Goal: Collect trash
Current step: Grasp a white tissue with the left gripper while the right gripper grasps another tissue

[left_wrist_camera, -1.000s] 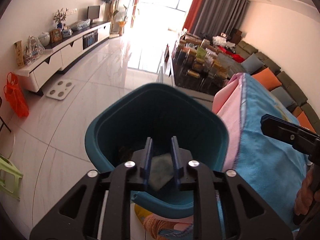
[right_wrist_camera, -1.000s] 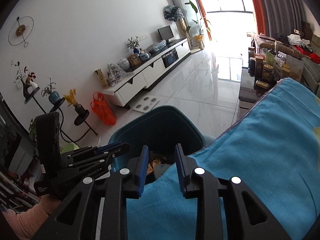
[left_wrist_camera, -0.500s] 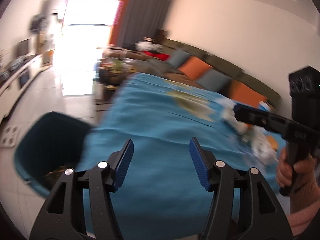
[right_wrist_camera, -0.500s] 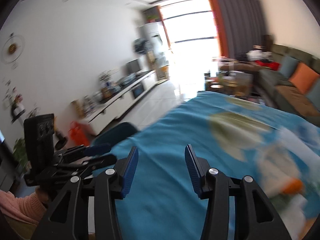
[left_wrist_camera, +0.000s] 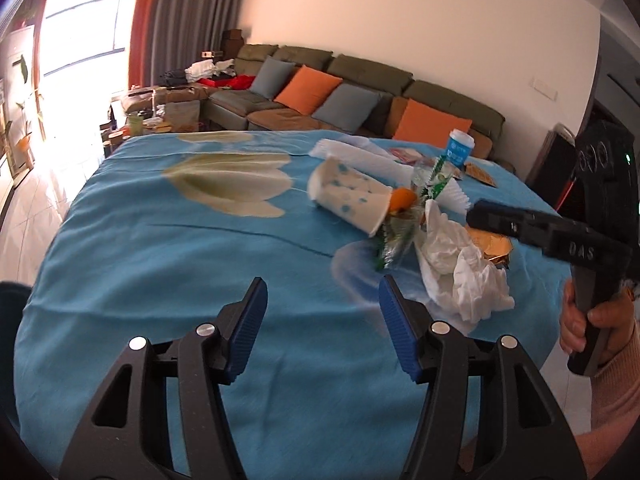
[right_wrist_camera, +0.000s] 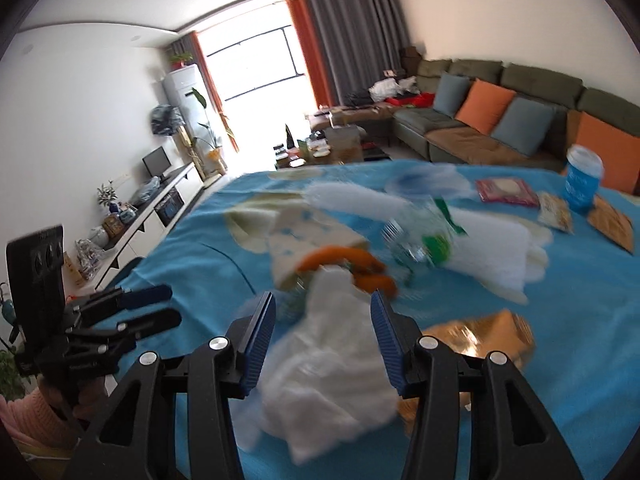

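Observation:
Trash lies in a heap on the blue tablecloth (left_wrist_camera: 160, 260). There is a dotted white paper cup (left_wrist_camera: 348, 200) on its side, orange peel (left_wrist_camera: 402, 200), a crushed clear bottle (left_wrist_camera: 432, 176), a crumpled white tissue (left_wrist_camera: 460, 264) and a gold wrapper (left_wrist_camera: 490, 246). My left gripper (left_wrist_camera: 321, 292) hovers open over bare cloth, left of the heap, with nothing between its fingers. My right gripper (right_wrist_camera: 323, 304) is open just above the tissue (right_wrist_camera: 332, 360), which shows blurred between and below its blue pads without being pressed. The peel (right_wrist_camera: 340, 260) and cup (right_wrist_camera: 308, 240) lie just beyond.
A blue lidded cup (right_wrist_camera: 582, 184), flat snack packets (right_wrist_camera: 504, 192) and a stack of white napkins (right_wrist_camera: 492, 248) sit farther back on the table. The teal bin (left_wrist_camera: 8, 320) is off the table's left edge. A sofa (left_wrist_camera: 360, 80) runs behind.
Both grippers have swung from over the teal bin to the table and opened wider. The grey item that was between the left jaws is gone.

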A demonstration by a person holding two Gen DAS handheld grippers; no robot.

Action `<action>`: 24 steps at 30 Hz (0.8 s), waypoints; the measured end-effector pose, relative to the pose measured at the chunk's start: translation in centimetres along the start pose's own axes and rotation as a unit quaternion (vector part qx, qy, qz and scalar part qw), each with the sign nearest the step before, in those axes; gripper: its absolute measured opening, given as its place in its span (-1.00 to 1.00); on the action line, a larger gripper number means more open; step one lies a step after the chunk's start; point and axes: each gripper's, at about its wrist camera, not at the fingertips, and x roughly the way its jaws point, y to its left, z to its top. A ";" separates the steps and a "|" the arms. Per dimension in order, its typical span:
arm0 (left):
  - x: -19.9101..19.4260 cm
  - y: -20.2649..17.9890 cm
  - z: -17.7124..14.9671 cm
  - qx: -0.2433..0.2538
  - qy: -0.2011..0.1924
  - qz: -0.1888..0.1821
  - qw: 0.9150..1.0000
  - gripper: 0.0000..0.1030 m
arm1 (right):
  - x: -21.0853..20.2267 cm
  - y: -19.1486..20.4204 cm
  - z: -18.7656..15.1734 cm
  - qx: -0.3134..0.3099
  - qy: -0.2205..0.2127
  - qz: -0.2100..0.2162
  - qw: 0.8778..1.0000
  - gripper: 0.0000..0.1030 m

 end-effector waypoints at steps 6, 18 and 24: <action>2.0 -1.9 0.7 0.012 0.021 -0.022 0.999 0.10 | 0.4 -0.6 -2.0 -0.003 0.028 0.000 1.000 0.01; 3.6 -6.5 -0.1 0.060 0.056 -0.100 0.992 0.32 | -0.6 -0.9 -2.1 0.010 0.010 0.052 0.999 -0.78; 5.6 -8.9 -0.5 0.071 0.075 -0.096 0.990 0.37 | -1.9 -1.5 -1.2 0.035 -0.014 0.074 0.997 -0.79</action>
